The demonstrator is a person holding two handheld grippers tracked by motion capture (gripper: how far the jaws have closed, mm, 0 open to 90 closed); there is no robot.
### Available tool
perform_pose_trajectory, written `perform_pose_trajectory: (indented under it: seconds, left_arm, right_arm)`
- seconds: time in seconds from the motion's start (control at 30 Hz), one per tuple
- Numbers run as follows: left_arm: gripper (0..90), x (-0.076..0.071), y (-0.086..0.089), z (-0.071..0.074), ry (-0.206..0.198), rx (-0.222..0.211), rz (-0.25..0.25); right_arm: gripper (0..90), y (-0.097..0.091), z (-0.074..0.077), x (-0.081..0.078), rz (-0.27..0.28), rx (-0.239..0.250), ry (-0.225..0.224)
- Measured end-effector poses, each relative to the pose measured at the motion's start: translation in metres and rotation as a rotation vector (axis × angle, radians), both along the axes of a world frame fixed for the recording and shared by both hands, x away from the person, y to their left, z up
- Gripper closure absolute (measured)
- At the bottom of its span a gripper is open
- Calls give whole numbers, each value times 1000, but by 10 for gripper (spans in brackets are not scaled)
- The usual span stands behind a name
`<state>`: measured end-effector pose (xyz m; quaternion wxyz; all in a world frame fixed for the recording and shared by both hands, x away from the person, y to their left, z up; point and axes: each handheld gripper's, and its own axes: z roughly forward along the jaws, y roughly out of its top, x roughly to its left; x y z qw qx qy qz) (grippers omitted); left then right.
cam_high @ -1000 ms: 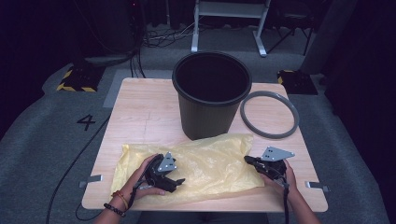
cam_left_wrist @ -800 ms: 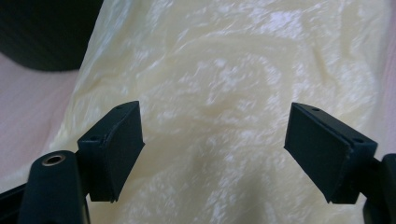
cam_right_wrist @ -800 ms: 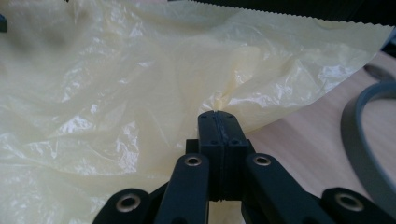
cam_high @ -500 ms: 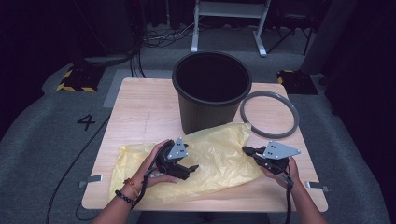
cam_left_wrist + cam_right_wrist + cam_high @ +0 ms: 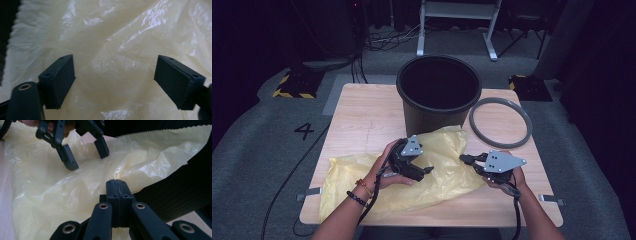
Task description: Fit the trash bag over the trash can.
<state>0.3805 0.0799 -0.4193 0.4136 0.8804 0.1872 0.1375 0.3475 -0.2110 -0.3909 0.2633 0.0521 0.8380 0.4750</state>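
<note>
A crumpled yellow plastic bag (image 5: 352,175) lies across the near half of the wooden table (image 5: 362,115). My right gripper (image 5: 463,158) is shut on the bag's right edge and holds that side raised off the table. In the right gripper view its jaws (image 5: 116,182) are pressed together with the yellow film (image 5: 50,192) pinched at their tips. My left gripper (image 5: 427,170) hovers open over the middle of the bag. Bag film (image 5: 120,37) lies beyond its spread jaws (image 5: 115,65), apart from the pads. The left gripper (image 5: 86,157) appears facing the right one.
A tall black bucket (image 5: 438,95) stands open at the table's far centre, right behind the raised bag. A grey ring (image 5: 501,121) lies flat to the bucket's right. Cables and stands crowd the dark floor beyond the table.
Both hands have risen. The left gripper has moved right toward the table's centre. The bag's right side has lifted and bunched up toward the bucket.
</note>
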Motion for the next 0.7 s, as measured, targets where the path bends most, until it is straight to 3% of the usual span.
perform_pose_trajectory:
  seconds: [0.1,0.13,0.2,0.23,0.3,0.37,0.43,0.57,0.6,0.63,0.67,0.7]
  left_arm:
    - [364,0,-3,1,-19,20,-9]
    - [364,0,-4,2,-29,28,-7]
    - [559,1,-6,4,-34,39,-31]
    - [604,0,-9,4,-72,77,-28]
    - [720,-1,-12,5,-93,98,-39]
    - [838,-2,-13,5,-108,105,-37]
    - [898,-2,-14,6,-128,109,-24]
    - [900,-1,-13,11,-135,74,-15]
    - [860,-1,-11,14,-130,22,-1]
    - [677,-1,-11,14,-130,22,-1]
    - [538,0,-10,15,-123,-16,25]
    - [450,1,-8,18,-107,-44,39]
  right_arm:
    - [900,3,5,0,14,8,-12]
    - [900,4,7,0,13,5,-19]
    - [900,5,11,-1,16,5,-36]
    - [900,6,15,-1,14,8,-48]
    - [900,6,17,-1,9,11,-57]
    - [900,6,18,-1,6,18,-61]
    - [900,6,20,0,5,21,-64]
    - [900,4,23,-1,-3,41,-70]
    - [900,3,25,-1,5,52,-73]
    - [900,3,25,-1,5,52,-73]
    - [900,4,26,-1,12,46,-74]
    - [900,5,27,-2,12,44,-76]
